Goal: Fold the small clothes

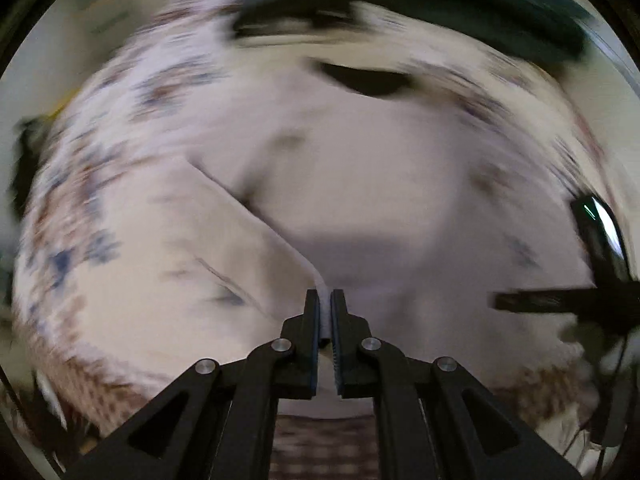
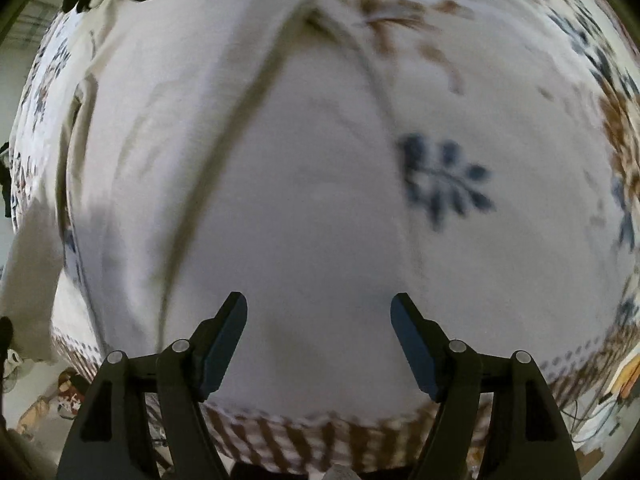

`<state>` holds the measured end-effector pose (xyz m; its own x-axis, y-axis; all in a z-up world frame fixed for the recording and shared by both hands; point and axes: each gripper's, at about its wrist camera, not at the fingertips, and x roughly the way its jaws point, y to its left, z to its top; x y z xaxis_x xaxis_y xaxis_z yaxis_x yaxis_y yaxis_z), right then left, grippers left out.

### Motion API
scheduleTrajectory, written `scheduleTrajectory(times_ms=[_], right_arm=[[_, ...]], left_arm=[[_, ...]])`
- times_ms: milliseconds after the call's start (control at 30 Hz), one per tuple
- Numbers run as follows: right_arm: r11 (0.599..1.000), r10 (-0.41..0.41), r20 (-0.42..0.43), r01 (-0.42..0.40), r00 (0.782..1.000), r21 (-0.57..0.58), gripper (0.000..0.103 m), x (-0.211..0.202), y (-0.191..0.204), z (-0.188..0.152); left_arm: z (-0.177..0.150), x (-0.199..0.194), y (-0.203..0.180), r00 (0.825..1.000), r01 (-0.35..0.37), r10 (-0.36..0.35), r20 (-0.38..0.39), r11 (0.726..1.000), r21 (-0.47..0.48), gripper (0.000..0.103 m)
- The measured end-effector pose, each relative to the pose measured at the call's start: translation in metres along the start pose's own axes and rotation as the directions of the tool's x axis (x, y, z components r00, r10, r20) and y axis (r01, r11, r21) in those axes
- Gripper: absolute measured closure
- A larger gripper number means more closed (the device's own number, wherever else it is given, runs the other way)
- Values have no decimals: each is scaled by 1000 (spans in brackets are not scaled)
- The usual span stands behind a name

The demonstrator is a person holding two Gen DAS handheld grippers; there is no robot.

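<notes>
While the left gripper (image 1: 325,312) pinches the white garment (image 1: 248,240), the right gripper (image 2: 319,320) gapes.

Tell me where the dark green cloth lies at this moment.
In the left wrist view the dark green cloth lies at the top right, at the far edge of the patterned tablecloth, beyond the white garment.

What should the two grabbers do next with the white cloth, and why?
Probably close the open right gripper on the plain white garment beneath it. The left gripper already pinches a white edge, so a second hold would let both carry the fold over the flower-patterned tablecloth.
</notes>
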<state>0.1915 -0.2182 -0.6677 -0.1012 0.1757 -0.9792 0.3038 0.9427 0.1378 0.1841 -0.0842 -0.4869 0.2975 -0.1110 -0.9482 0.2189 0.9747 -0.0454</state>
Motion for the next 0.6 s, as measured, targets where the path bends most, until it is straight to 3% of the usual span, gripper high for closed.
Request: scheduleTrajectory(times_ms=[133, 233, 333, 467, 533, 600], right_arm=[[998, -30, -6, 30, 1000, 55, 27, -15, -69, -11], [993, -34, -3, 35, 999, 113, 27, -23, -124, -16], [990, -27, -11, 28, 1000, 135, 27, -28, -168, -15], [987, 102, -2, -101, 995, 122, 27, -50, -212, -4], [979, 189, 22, -190, 982, 77, 27, -68, -219, 3], [968, 245, 28, -246, 969, 39, 27, -77, -215, 5]], left_arm=[[-11, 21, -94, 991, 135, -129, -43, 977, 163, 99], [-18, 31, -148, 985, 171, -161, -57, 943, 286, 99], [-21, 38, -178, 981, 192, -175, -81, 921, 338, 99], [-18, 32, -152, 984, 164, -152, -89, 974, 157, 95], [-25, 35, -116, 993, 70, -67, -102, 997, 29, 94], [-31, 40, -75, 990, -51, 41, -137, 996, -73, 80]])
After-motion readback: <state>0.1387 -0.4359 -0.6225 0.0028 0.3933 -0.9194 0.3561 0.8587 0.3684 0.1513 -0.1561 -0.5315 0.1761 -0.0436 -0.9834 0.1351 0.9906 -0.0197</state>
